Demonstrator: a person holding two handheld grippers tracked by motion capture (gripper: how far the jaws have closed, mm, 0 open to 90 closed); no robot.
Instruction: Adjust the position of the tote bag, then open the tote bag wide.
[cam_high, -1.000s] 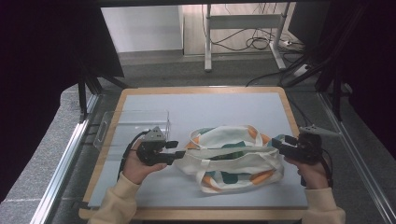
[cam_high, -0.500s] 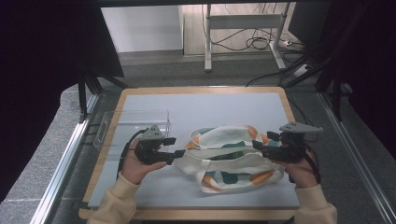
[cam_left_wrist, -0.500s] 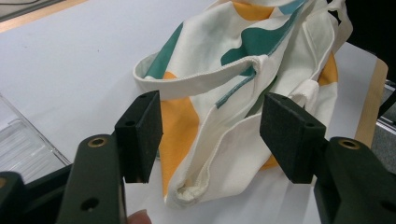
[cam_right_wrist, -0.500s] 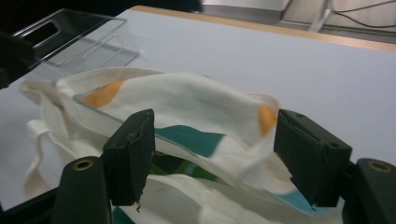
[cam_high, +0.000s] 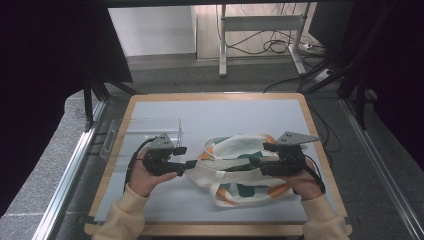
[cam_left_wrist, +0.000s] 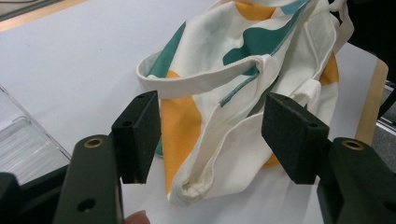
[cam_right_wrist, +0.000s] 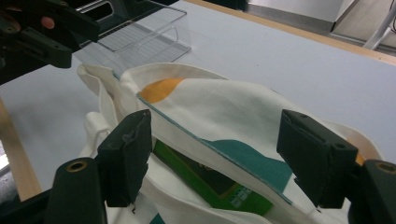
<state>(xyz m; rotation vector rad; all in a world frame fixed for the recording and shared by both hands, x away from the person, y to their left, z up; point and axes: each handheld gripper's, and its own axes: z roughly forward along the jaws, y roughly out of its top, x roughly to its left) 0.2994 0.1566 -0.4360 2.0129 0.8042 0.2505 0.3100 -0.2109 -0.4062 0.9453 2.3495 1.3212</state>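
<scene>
the tote bag (cam_high: 245, 167) lies crumpled in the middle of the table (cam_high: 210, 112), between my two grippers. it's soft cotton cloth, light and floppy, so i judge it will sag and fold wherever i lift it; the hemmed rim of its mouth and the handle strap (cam_left_wrist: 210, 79) look like the firmest places to pinch. a green box (cam_right_wrist: 205, 184) sits inside the mouth and adds a little weight and a stiff edge.

my left gripper (cam_high: 187, 157) has just been opening, its jaws wide with the bag's corner between them but not pinched. my right gripper (cam_high: 255, 162) has just been opening too, and stands wide astride the rim without clamping it.

count: one bag, one green box, one clear tray (cam_high: 142, 130) at the table's left, two grippers.
</scene>
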